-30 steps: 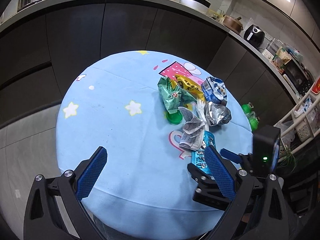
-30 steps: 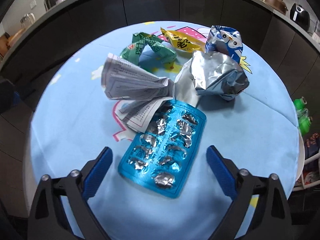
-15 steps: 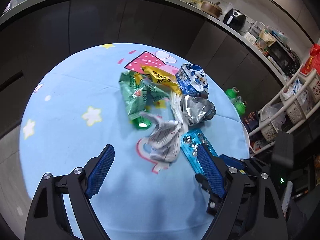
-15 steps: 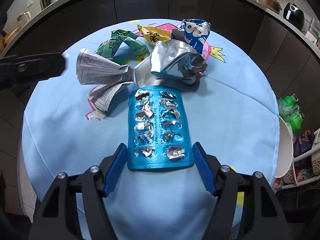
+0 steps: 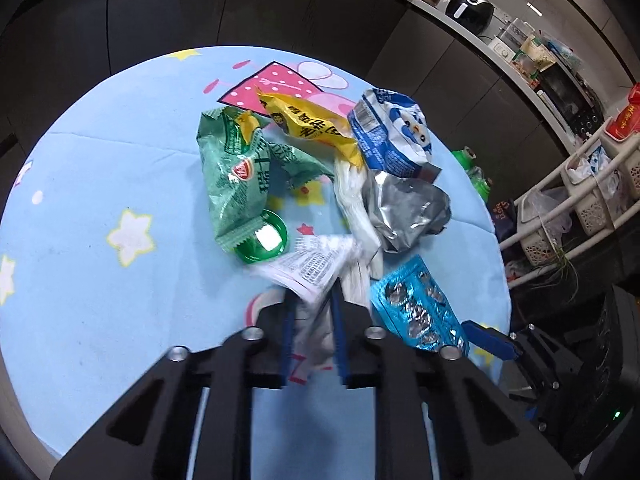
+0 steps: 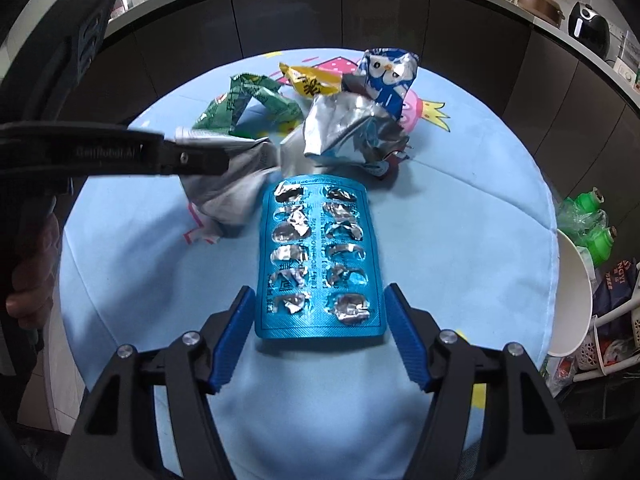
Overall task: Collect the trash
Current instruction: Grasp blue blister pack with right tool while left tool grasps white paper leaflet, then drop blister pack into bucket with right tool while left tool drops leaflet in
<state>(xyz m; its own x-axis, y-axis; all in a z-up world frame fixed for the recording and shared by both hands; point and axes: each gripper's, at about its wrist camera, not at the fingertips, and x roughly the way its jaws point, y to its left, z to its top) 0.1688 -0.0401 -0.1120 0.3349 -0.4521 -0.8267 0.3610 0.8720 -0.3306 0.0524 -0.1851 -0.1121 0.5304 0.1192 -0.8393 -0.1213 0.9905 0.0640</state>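
Trash lies in a heap on a round table with a light-blue cloth (image 5: pixel 80 280). My left gripper (image 5: pixel 312 300) is shut on a crumpled printed paper leaflet (image 5: pixel 316 268); it also shows in the right wrist view (image 6: pixel 228 184). My right gripper (image 6: pixel 318 308) is open, its blue fingers on either side of the near end of a blue blister pack (image 6: pixel 318 256), close to its edges. Behind lie a silver foil bag (image 6: pixel 348 132), a blue-white penguin wrapper (image 5: pixel 392 136), a yellow wrapper (image 5: pixel 308 124), a green wrapper (image 5: pixel 236 172) and a green cap (image 5: pixel 264 240).
Dark cabinets under a counter curve behind the table (image 5: pixel 280 12). Green bottles (image 6: pixel 592 220) and a white bowl-like rim (image 6: pixel 576 292) sit off the table's right edge. White shelving with baskets (image 5: pixel 580 200) stands at the right.
My left gripper moved in and shut on the paper leaflet. My right gripper narrowed around the blister pack's near end.
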